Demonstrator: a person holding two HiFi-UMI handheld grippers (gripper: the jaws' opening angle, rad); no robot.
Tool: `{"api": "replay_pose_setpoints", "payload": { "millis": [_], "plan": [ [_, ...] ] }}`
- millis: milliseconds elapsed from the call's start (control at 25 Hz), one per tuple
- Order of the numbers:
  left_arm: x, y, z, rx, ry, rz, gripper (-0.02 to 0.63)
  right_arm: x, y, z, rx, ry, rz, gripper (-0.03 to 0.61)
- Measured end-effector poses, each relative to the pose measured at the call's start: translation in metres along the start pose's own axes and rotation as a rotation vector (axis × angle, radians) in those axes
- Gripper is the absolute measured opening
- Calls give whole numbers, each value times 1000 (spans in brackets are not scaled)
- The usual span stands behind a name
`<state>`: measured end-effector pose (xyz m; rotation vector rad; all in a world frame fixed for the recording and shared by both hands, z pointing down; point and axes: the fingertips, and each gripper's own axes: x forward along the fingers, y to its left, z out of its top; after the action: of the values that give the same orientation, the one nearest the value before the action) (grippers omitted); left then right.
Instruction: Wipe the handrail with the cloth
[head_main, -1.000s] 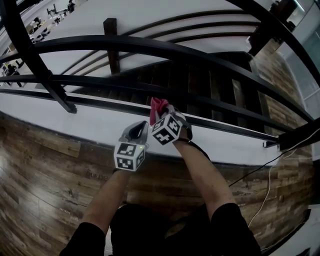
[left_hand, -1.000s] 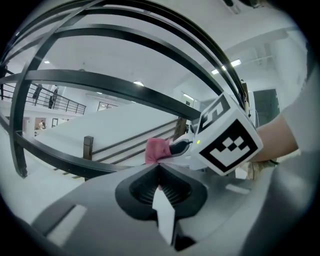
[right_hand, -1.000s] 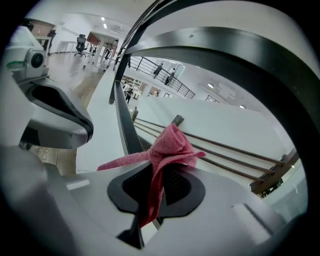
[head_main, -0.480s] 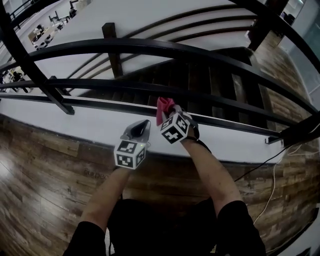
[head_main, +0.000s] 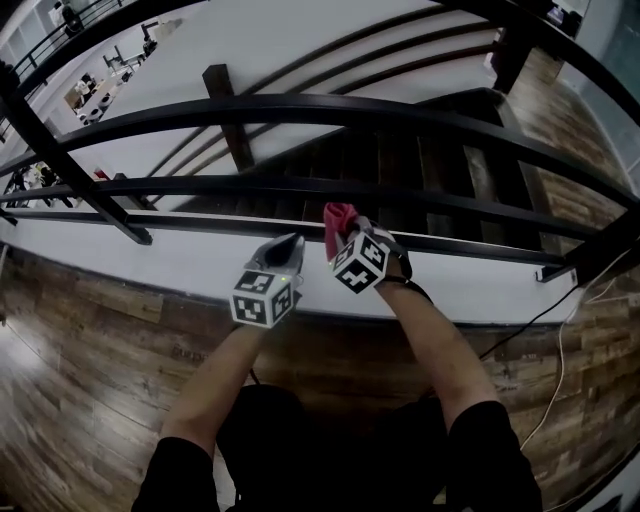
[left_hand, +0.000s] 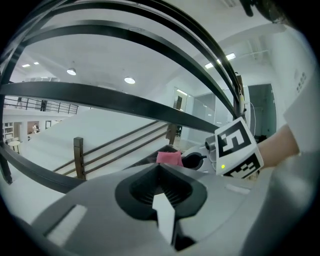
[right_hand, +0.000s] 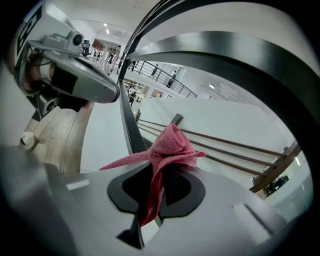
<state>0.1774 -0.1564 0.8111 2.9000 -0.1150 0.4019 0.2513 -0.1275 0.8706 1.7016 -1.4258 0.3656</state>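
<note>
A pink cloth (head_main: 338, 222) (right_hand: 167, 148) is pinched in my right gripper (head_main: 345, 232) (right_hand: 161, 176), whose jaws are shut on it; the cloth bunches above the tips. It hangs close in front of the black railing, near the lowest rail (head_main: 200, 222). The thick top handrail (head_main: 300, 108) (right_hand: 240, 65) arcs above. My left gripper (head_main: 284, 250) (left_hand: 161, 181) sits just left of the right one, shut with nothing held. The left gripper view catches the cloth (left_hand: 169, 158) and the right gripper's marker cube (left_hand: 237, 148).
Black metal rails (head_main: 300, 186) run across in several tiers with slanted posts (head_main: 60, 140). Beyond them dark stairs (head_main: 400, 160) descend. A wood plank floor (head_main: 90, 340) lies underfoot, with a white ledge (head_main: 150, 255) at the railing's base and a thin cable (head_main: 560, 350) at right.
Both grippers have drifted slightly right and up along the railing, the cloth still in the right one. The head view has shifted a little too.
</note>
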Motion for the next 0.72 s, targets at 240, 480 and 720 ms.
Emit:
{"api": "replay_pose_setpoints", "payload": {
  "millis": [240, 480, 720],
  "plan": [
    [19, -23, 7, 96, 35, 28, 0, -14, -13, -27, 61, -29, 14, 44],
    [41, -70, 15, 117, 38, -5, 0, -28, -29, -56, 62, -22, 18, 44],
    [55, -104, -3, 151, 83, -4, 0, -41, -42, -78, 68, -45, 22, 44]
  ]
}}
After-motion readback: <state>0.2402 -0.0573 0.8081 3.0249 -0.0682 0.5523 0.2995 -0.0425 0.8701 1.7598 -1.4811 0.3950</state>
